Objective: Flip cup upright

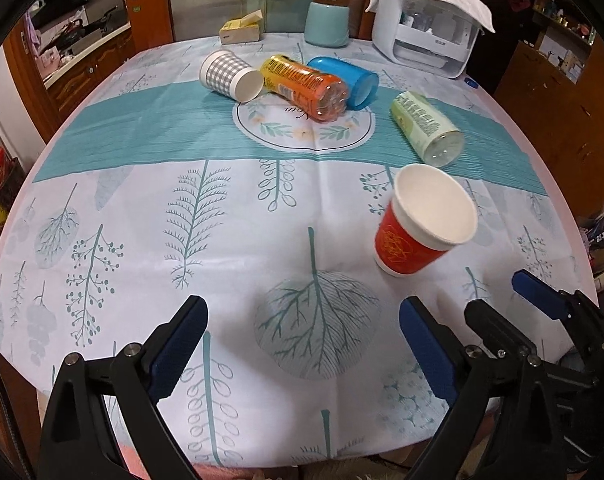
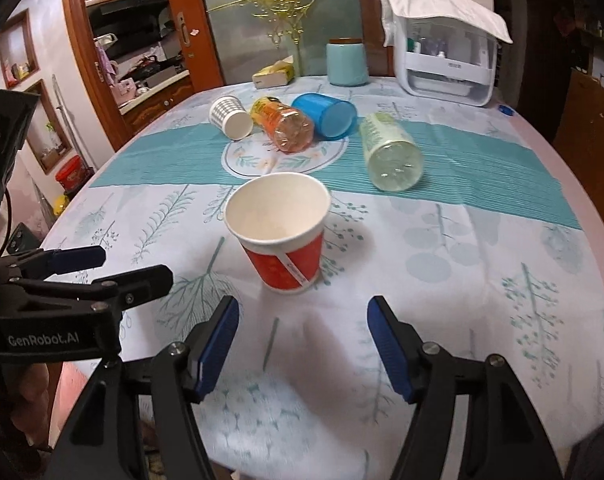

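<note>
A red paper cup (image 1: 414,236) with a white inside stands upright on the tablecloth, mouth up; it also shows in the right wrist view (image 2: 286,256). My right gripper (image 2: 302,336) is open and empty, just short of the cup, not touching it; in the left wrist view it shows at the right (image 1: 498,304). My left gripper (image 1: 302,328) is open and empty, to the left of the cup; in the right wrist view it shows at the left edge (image 2: 130,264). A grey checked cup (image 1: 230,76) and a blue cup (image 1: 346,80) lie on their sides farther back.
An orange bottle (image 1: 306,88) and a pale green bottle (image 1: 426,128) lie on their sides mid-table. A light blue canister (image 1: 328,24), a tissue box (image 1: 240,30) and a white appliance (image 1: 422,28) stand along the far edge. The table's near edge (image 1: 262,468) is close below my grippers.
</note>
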### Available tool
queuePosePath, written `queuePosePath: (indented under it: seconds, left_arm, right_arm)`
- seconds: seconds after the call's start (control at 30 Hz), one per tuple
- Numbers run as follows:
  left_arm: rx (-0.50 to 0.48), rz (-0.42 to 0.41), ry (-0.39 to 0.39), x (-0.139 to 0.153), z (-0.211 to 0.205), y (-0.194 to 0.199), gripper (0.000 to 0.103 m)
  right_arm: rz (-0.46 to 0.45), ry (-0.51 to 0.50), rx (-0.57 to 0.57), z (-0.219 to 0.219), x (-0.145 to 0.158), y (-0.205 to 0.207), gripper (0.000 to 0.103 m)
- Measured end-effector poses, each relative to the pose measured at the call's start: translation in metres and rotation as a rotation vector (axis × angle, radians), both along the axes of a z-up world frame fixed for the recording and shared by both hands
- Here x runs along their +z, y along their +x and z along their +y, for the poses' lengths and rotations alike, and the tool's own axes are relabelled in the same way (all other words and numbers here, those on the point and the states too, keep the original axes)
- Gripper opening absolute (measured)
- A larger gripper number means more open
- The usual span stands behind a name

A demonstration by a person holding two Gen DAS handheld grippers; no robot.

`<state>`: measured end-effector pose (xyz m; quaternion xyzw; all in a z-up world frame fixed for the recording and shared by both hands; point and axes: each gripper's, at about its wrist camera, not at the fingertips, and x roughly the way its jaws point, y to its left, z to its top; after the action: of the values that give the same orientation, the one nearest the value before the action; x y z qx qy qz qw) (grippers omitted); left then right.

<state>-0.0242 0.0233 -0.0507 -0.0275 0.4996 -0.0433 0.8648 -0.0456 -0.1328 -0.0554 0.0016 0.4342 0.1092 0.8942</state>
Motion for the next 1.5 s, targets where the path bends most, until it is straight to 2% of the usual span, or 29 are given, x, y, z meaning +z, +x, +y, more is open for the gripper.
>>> queuePosePath:
  seconds: [0.17,0.57,1.5]
  left_arm:
    - [-0.006,-0.019,0.002,0.012,-0.004,-0.009,0.096]
    - [-0.021,-0.072,0.022,0.034,-0.014,-0.021,0.096]
    - [0.021,-0.092,0.054,0.053,-0.013,-0.012,0.096]
  right_arm:
    - [0.024,-0.008,-0.045,-0.009,0.011,-0.008,0.067]
    - [-0.010,0.022,-0.072,-0.020,0.039,-0.019,0.067]
    - [0.003,-0.021,-0.098,-0.018,0.056,-0.005,0.067]
